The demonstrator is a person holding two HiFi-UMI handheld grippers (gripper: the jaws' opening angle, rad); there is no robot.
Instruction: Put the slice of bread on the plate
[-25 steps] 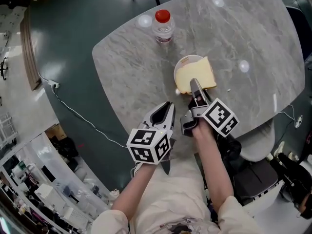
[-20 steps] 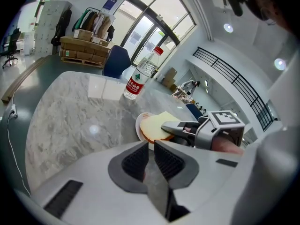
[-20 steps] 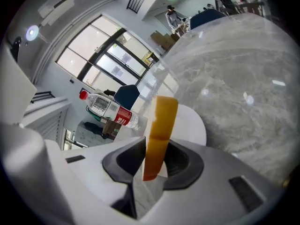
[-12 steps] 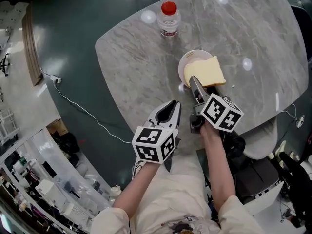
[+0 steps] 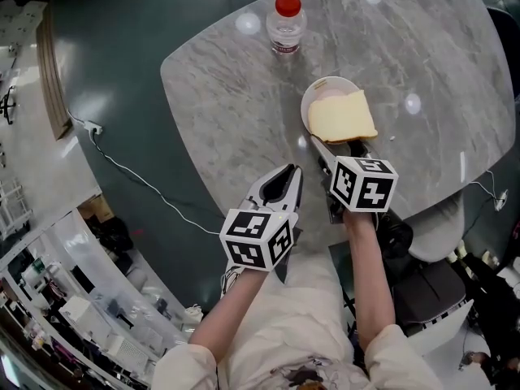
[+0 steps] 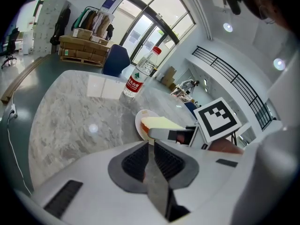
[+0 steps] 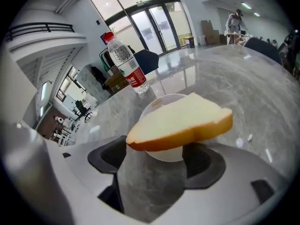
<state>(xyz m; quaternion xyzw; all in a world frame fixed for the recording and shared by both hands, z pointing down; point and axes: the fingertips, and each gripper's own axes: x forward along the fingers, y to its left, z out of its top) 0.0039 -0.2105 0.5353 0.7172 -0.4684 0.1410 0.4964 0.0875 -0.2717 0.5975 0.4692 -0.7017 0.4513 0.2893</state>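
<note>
Pointing down, right gripper (image 7: pixel 157 156) opens, jaws free of bread slice (image 7: pixel 180 121).

readable text: none | clear plastic bottle with red cap (image 7: pixel 125 62): red label, print too small to read

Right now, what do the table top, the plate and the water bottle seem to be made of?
Table top: likely polished marble or marble-look laminate; grey veins, lamp reflections.
Plate: white and smooth; ceramic or plastic, unclear.
Water bottle: clear plastic, judging by its see-through wall.
</note>
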